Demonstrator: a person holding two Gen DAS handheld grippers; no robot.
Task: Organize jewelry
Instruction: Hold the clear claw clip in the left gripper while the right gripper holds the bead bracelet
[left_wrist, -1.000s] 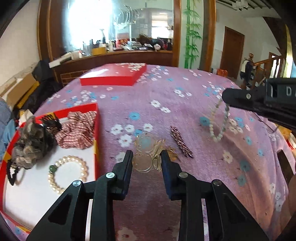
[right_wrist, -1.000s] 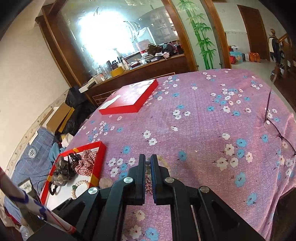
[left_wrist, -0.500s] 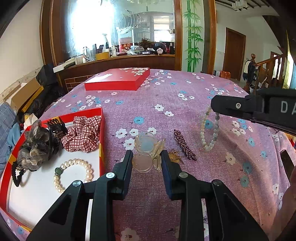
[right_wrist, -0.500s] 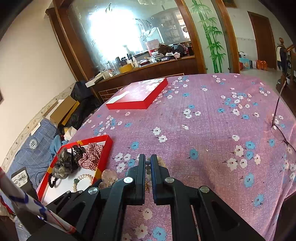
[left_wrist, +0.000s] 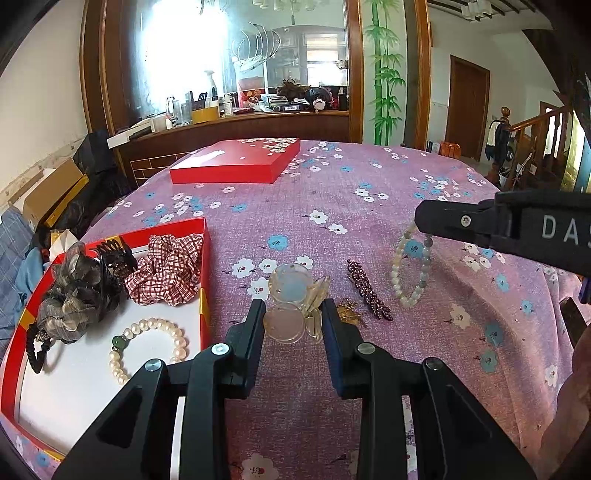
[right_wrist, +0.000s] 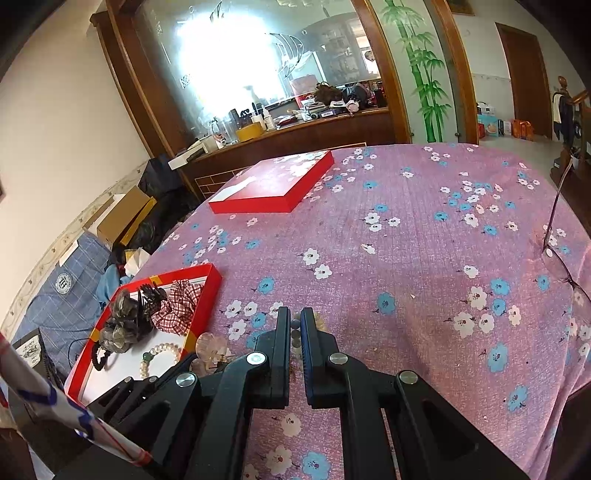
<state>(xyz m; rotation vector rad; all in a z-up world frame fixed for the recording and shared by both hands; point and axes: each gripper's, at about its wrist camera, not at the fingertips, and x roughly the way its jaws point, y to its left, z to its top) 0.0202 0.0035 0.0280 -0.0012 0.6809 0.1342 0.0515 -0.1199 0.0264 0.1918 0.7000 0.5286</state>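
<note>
Left wrist view: right gripper (left_wrist: 419, 221) clenched on bead bracelet (left_wrist: 410, 273), dangling clear above tablecloth (left_wrist: 369, 229), well right of red tray (left_wrist: 205, 258). Left gripper (left_wrist: 293, 314) spread wide, flanking clear hair clip (left_wrist: 291, 306) without gripping. Tray already holding pearl bracelet (left_wrist: 147, 347), scrunchies, claw clip. Probably mid-carry: next, swing bracelet leftward over tray's white floor, lower, release. Afterwards, close on clip; purple barrette (left_wrist: 367, 293) waiting alongside.

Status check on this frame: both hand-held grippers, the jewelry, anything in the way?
Right hand-held gripper shut on bead bracelet, bracelet hanging. Left hand-held gripper open around clear disc earrings. Red tray left of it, path unobstructed.
</note>
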